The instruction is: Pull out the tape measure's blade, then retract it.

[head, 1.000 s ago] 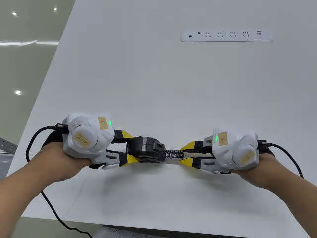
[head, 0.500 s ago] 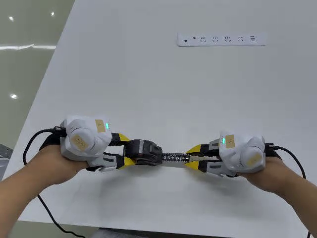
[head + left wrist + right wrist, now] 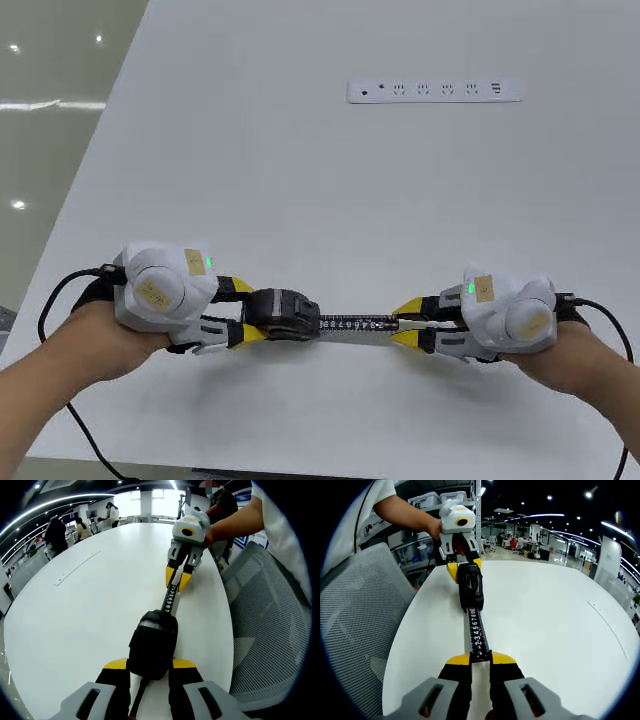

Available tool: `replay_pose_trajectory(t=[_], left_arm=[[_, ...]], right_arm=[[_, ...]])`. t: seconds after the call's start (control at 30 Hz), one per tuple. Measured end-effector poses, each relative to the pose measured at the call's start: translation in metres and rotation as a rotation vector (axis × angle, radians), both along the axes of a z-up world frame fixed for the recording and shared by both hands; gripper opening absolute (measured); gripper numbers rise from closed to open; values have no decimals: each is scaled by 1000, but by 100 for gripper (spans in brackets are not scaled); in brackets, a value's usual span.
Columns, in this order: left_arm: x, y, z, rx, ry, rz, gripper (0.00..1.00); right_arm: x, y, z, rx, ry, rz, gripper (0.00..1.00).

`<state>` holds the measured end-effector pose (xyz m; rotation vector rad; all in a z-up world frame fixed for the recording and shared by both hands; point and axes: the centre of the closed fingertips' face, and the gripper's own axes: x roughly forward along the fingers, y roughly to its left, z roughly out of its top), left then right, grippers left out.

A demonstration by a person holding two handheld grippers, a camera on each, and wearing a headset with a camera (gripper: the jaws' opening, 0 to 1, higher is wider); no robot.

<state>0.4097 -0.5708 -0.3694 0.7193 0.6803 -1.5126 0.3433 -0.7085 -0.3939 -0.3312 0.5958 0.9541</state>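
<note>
Near the counter's (image 3: 300,180) front edge, the left gripper (image 3: 245,320) has its jaws clamped on the tape measure (image 3: 283,314). The right gripper (image 3: 405,322) pinches the blade (image 3: 358,324) tip. Best to pull straight and level, body held firm, so the blade neither kinks nor slips.

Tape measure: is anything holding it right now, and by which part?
The left gripper clamps the tape measure by its black case; the right gripper pinches the blade at its free end.
</note>
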Motion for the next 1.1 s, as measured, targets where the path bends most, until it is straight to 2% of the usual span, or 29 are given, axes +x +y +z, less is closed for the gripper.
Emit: replay_pose_trajectory(t=[0.73, 1.1], left_arm=[[0, -2, 0, 0, 3, 4, 26], [0, -2, -1, 11, -2, -5, 26]], right_arm=[[-22, -47, 2, -44, 31, -49, 10], [-33, -69, -1, -75, 43, -51, 10]])
